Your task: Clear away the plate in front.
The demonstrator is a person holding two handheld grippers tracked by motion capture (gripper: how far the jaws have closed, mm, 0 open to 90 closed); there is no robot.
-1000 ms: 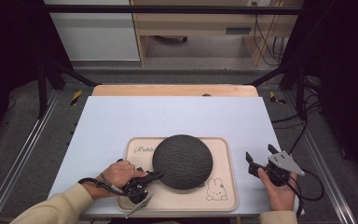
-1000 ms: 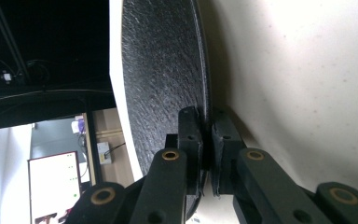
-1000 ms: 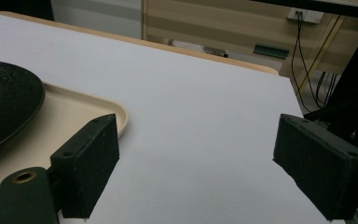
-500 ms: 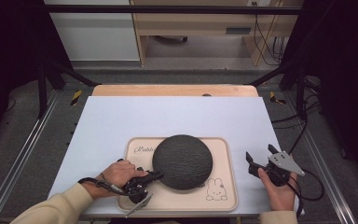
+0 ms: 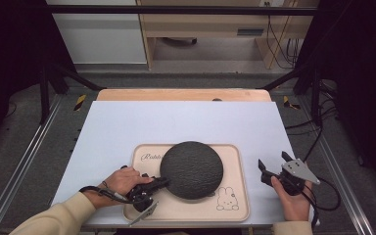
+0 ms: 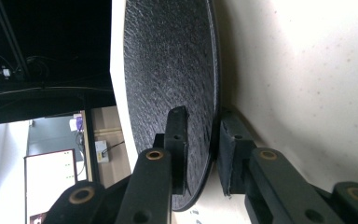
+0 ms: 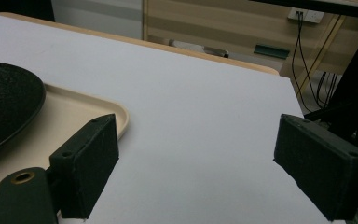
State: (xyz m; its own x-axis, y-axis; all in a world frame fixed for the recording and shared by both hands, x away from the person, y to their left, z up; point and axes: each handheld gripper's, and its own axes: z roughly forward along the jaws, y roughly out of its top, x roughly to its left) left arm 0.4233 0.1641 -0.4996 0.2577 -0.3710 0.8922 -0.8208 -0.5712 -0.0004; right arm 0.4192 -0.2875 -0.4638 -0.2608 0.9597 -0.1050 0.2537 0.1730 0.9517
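In the high view we cannot make out the left gripper (image 5: 157,183)'s jaws against the dark plate (image 5: 191,169), nor read the script on the tray (image 5: 235,205)'s far-left corner. The plate hides the tray's middle. In the left gripper view the plate runs off the top edge. In the right gripper view it is cut at the left edge.

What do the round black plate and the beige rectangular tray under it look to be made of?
The round black plate looks like stone, slate or matte-glazed ceramic: the left gripper view shows a rough, streaked, dull surface and a thin rim. The beige rectangular tray looks like moulded plastic or melamine, possibly bamboo fibre: smooth, faintly speckled, with a rounded raised lip, a printed rabbit and lettering.
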